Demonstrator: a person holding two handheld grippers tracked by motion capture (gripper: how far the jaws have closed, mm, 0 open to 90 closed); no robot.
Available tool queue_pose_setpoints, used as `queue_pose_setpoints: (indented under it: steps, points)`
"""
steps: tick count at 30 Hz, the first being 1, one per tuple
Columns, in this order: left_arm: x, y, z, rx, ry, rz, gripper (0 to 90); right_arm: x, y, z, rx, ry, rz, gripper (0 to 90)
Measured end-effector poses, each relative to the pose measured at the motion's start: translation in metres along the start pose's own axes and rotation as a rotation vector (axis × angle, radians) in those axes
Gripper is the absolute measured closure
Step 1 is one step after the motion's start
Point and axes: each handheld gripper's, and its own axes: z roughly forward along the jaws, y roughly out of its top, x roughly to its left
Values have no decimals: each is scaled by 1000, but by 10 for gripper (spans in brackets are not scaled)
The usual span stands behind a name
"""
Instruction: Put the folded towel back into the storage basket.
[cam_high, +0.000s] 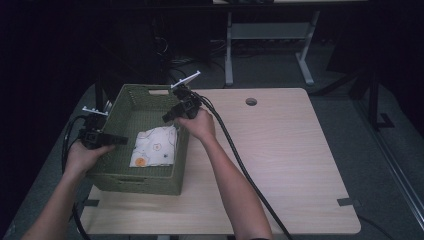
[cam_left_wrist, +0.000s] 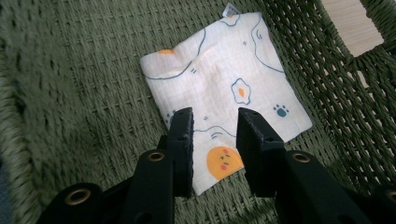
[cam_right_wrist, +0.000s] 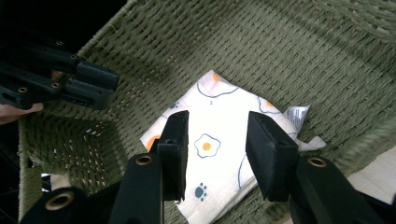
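A deep rectangular basket (cam_high: 150, 172) of coarse olive-green weave sits on the left of the pale wood-grain table (cam_high: 290, 165). Flat on its floor lies a folded square of soft white cloth (cam_high: 155, 146) printed with fried eggs, paw marks and orange faces. The left gripper (cam_high: 112, 139) reaches level over the basket's left rim, black jaws spread with nothing between them. The right gripper (cam_high: 170, 116) slants down over the right rim above the cloth, jaws likewise apart and empty
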Motion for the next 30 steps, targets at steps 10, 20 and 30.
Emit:
queue_pose_setpoints:
  steps: [10,20,30]
  points:
    - [-11,5,-10,-39,-19,27,657,-1,-2,-28,-46,18,5,579]
    - [-25,8,-21,-91,-40,40,617,-7,-13,-56,-88,25,21,541]
    - [-41,11,-27,-129,-78,65,578,-13,-22,-84,-129,16,36,504]
